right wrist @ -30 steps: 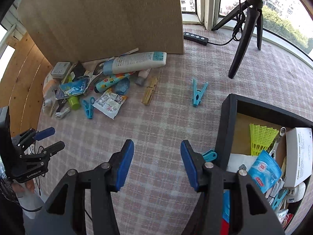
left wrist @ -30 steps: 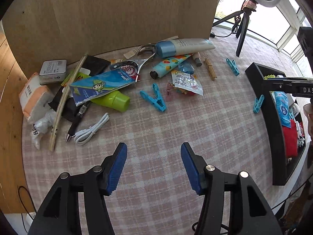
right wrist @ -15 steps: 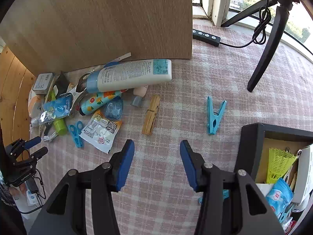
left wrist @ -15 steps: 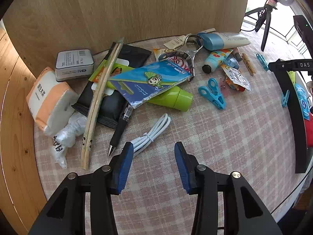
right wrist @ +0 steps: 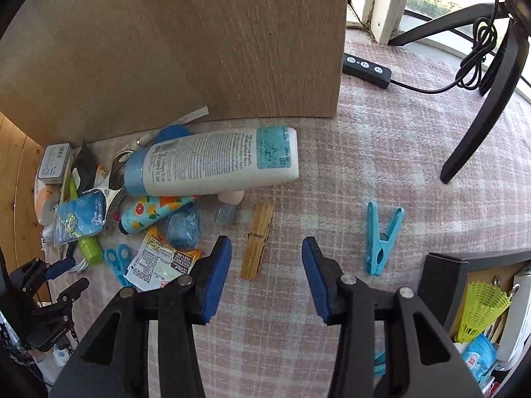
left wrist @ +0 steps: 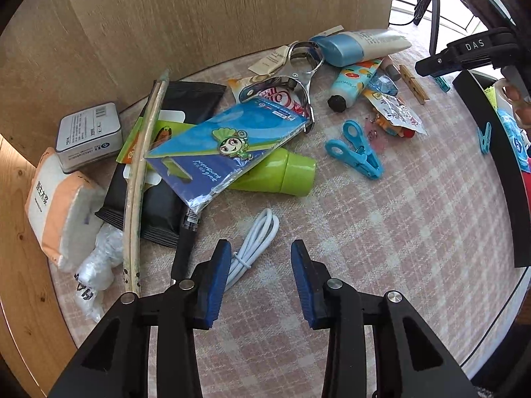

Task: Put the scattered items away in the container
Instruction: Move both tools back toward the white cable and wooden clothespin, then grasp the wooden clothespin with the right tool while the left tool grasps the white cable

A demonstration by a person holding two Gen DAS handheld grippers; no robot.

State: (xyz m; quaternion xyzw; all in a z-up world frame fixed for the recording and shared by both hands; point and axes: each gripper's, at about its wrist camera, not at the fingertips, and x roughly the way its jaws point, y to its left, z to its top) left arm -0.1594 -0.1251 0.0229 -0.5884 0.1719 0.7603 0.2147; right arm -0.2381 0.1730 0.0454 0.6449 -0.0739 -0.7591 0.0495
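The left gripper (left wrist: 260, 275) points down at the checked counter (left wrist: 415, 232), its blue fingers (left wrist: 215, 282) partly apart and closing. The lower end of a coiled white cable (left wrist: 255, 242) lies in the gap, close against the left finger; the pads do not press on it. Only this view shows the pile clearly: a pen (left wrist: 184, 248) just left of the cable, a green bottle (left wrist: 282, 174) under a blue card (left wrist: 225, 149), a bamboo stick (left wrist: 139, 179) across a black pouch (left wrist: 166, 205), a tin (left wrist: 88, 136) and a tissue pack (left wrist: 56, 212) at left, and a blue clip (left wrist: 355, 152) at centre right. The black container (left wrist: 497, 165) shows only as a rim along the right edge.

The right gripper (right wrist: 265, 278) also points down, fingers (right wrist: 214, 278) wider apart and closing, empty. A wooden peg (right wrist: 257, 240) lies on the counter above the gap, and a blue peg (right wrist: 381, 238) lies to the right. This view alone shows the lotion bottle (right wrist: 215, 165) large, a wooden board (right wrist: 199, 39) standing behind it, a remote (right wrist: 366, 68) at upper right, and the container's (right wrist: 441, 275) inside at lower right, with a yellow shuttlecock (right wrist: 481, 308) in it. The left gripper appears small at lower left.
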